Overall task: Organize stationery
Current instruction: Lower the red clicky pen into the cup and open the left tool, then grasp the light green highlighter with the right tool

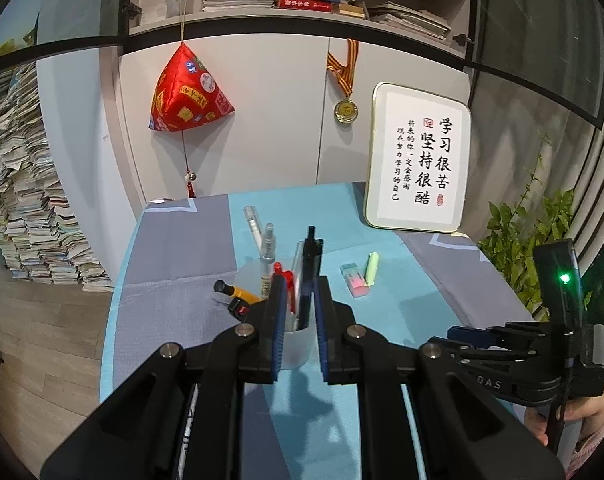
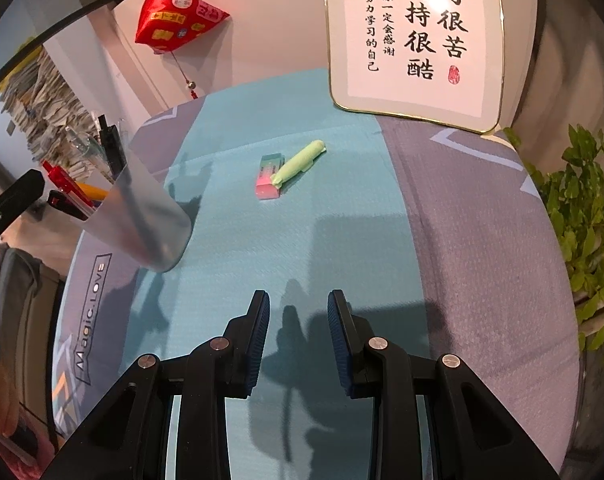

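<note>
My left gripper (image 1: pixel 298 284) is shut on a frosted pen cup (image 1: pixel 298 344) that holds several pens, among them a black pen (image 1: pixel 310 256) and a red pen (image 1: pixel 284 276). The cup (image 2: pixel 142 216) stands at the left in the right wrist view. A pink-green eraser (image 2: pixel 268 178) and a light green highlighter (image 2: pixel 300 164) lie side by side, touching, on the blue cloth; they also show in the left wrist view as the eraser (image 1: pixel 355 279) and the highlighter (image 1: pixel 371 266). My right gripper (image 2: pixel 298 308) is open and empty, low over the cloth, well short of the eraser.
A clear pen (image 1: pixel 253 224) lies on the cloth beyond the cup. A framed calligraphy sign (image 2: pixel 413 36) leans at the back right. A plant (image 2: pixel 589 200) stands off the table's right edge. A red ornament (image 1: pixel 188 92) and a medal (image 1: pixel 345 110) hang on the cabinet.
</note>
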Action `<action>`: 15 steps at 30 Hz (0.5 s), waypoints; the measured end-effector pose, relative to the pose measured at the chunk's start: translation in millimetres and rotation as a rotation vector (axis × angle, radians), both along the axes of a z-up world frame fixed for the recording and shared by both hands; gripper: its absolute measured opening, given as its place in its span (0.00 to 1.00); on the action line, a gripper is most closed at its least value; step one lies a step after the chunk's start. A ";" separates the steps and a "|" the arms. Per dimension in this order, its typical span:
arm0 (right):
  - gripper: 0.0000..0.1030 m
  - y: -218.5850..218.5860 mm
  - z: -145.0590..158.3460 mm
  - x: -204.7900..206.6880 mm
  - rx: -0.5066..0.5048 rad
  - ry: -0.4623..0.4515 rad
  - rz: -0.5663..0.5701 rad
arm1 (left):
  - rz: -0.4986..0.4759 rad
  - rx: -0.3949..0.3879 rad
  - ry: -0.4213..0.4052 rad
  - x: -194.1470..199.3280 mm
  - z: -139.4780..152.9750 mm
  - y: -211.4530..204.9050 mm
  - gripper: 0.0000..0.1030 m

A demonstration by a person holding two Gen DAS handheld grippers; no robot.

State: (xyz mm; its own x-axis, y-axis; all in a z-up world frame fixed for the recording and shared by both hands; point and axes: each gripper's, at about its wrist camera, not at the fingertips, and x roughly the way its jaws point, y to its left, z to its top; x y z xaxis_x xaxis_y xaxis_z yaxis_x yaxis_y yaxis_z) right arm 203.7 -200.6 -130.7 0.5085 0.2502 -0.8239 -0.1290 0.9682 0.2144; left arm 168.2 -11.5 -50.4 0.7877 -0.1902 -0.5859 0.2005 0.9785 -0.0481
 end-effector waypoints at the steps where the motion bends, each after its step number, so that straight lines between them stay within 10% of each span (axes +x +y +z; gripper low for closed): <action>1: 0.29 -0.5 0.0 0.0 0.000 0.001 -0.002 | -0.003 0.001 -0.003 -0.4 0.3 -0.4 0.12; 15: 0.29 -24.4 -5.4 0.4 0.026 0.016 -0.062 | -0.112 0.032 -0.009 -13.5 -1.3 -41.2 0.24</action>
State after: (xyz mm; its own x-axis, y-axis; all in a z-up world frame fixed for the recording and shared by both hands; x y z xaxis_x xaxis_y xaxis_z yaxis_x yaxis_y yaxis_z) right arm 204.1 -225.0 -136.1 0.5103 0.2402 -0.8258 -0.0655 0.9683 0.2411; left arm 154.7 -52.8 -51.7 0.7677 -0.2588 -0.5862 0.3091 0.9509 -0.0150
